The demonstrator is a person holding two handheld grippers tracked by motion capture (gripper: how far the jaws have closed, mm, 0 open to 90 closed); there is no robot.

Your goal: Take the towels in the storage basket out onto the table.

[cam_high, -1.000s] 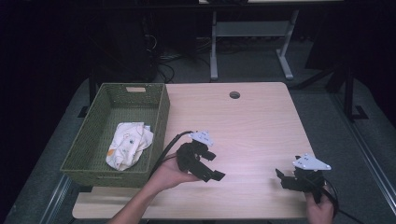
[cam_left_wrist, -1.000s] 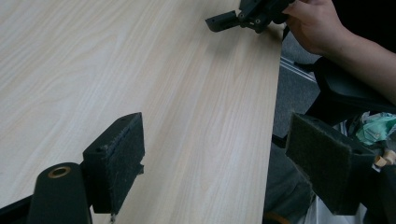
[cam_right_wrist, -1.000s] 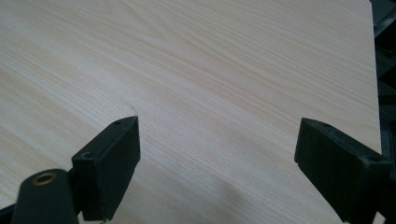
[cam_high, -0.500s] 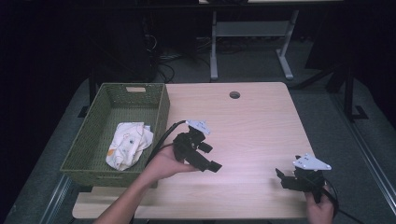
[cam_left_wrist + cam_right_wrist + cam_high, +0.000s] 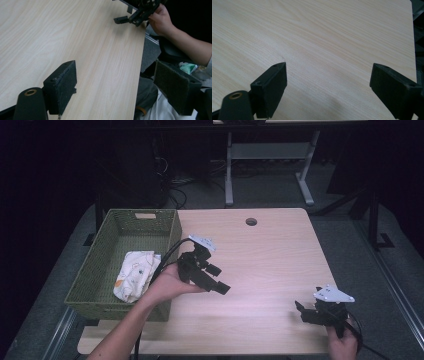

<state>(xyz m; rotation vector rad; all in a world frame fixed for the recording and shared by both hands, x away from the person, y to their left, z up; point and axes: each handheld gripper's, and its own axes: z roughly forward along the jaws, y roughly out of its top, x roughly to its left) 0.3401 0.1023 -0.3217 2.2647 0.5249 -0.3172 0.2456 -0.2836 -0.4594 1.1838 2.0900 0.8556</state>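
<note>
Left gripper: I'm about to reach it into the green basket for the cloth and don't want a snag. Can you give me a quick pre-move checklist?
1. Left gripper jaws open and empty: ok.
2. White patterned cloth lying in the green woven basket, reachable from above: ok.
3. Black cable clear of the basket rim: not ok, it drapes beside it.
4. Right gripper out of the way at the table's near right corner: ok.
5. Light wooden table between gripper and basket unobstructed: ok.

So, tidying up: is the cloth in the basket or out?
In. The cloth lies crumpled on the basket's floor, inside its walls.
</note>
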